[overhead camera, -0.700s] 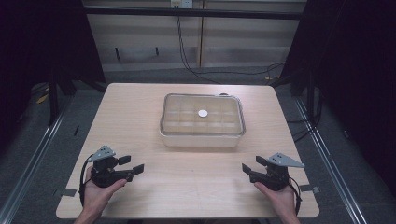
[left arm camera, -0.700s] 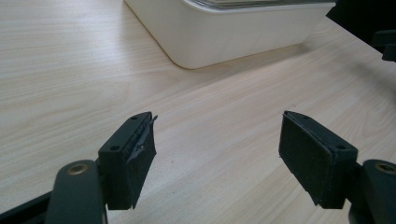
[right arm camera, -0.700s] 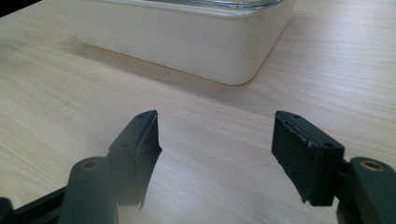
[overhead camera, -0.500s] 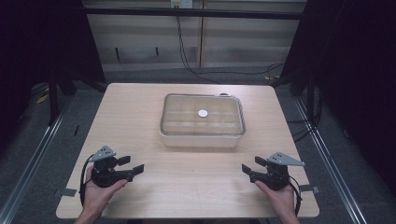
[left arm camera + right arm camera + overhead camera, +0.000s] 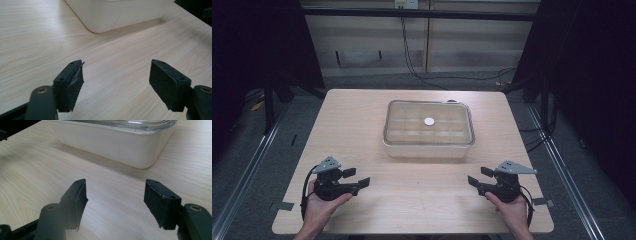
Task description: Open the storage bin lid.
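Observation:
A cream rectangular box (image 5: 428,145) with a clear lid (image 5: 428,121) stands at the middle of the wooden table (image 5: 412,200); a small white round knob (image 5: 428,121) sits on the lid. The box's near wall fills the top of the left gripper view (image 5: 117,13) and of the right gripper view (image 5: 112,143). My left gripper (image 5: 357,179) rests at the near left, held by a hand, open with nothing between its jaws (image 5: 116,85). My right gripper (image 5: 475,176) rests at the near right, also open and holding nothing (image 5: 115,203). Both point inward toward the box.
Bare wood lies between the two grippers and in front of the box. Dark floor, metal rails (image 5: 247,165) and cables (image 5: 452,75) surround the table. A cabinet front (image 5: 427,40) stands behind it.

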`<state>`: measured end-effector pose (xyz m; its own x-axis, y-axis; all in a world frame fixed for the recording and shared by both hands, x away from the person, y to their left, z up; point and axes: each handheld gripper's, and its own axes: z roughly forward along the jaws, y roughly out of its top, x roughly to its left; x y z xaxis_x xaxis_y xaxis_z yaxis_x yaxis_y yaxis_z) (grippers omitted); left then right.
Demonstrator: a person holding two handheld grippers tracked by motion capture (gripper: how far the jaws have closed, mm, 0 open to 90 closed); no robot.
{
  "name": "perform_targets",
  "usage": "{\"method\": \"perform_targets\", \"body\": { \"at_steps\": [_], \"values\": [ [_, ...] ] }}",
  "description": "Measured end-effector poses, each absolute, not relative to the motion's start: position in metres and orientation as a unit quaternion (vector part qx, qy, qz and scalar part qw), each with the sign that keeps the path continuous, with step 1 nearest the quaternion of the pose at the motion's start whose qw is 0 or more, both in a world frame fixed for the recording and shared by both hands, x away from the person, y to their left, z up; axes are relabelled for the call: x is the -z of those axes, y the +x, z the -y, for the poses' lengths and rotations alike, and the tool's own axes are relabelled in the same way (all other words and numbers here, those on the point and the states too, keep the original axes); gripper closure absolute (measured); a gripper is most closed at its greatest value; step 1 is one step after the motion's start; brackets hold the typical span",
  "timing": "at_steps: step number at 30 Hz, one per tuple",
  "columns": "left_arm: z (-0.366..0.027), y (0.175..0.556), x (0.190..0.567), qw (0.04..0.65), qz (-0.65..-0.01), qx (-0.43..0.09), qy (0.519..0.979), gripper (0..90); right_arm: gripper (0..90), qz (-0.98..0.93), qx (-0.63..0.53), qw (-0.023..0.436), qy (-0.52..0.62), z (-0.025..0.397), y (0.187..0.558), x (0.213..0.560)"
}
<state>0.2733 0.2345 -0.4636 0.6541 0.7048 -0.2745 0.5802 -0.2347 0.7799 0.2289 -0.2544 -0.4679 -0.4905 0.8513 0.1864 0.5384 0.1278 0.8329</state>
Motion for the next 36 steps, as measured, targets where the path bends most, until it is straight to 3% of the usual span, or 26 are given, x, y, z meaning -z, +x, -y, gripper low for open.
{"method": "perform_targets", "body": {
  "at_steps": [6,17,26,36],
  "values": [
    [-0.230,0.276,0.460,0.468,-0.408,-0.068,0.781,29.6,36.8,-0.733,-0.454,0.183,0.472,0.251,0.234,0.460],
    [-0.221,0.296,0.443,0.473,-0.385,-0.075,0.789,36.2,33.1,-0.746,-0.455,0.141,0.465,0.243,0.250,0.442],
    [-0.216,0.313,0.432,0.478,-0.393,-0.103,0.779,33.1,31.6,-0.744,-0.454,0.145,0.469,0.247,0.269,0.432],
    [-0.208,0.325,0.432,0.472,-0.384,-0.097,0.788,28.8,29.3,-0.752,-0.447,0.140,0.464,0.253,0.297,0.420]
  ]
}}
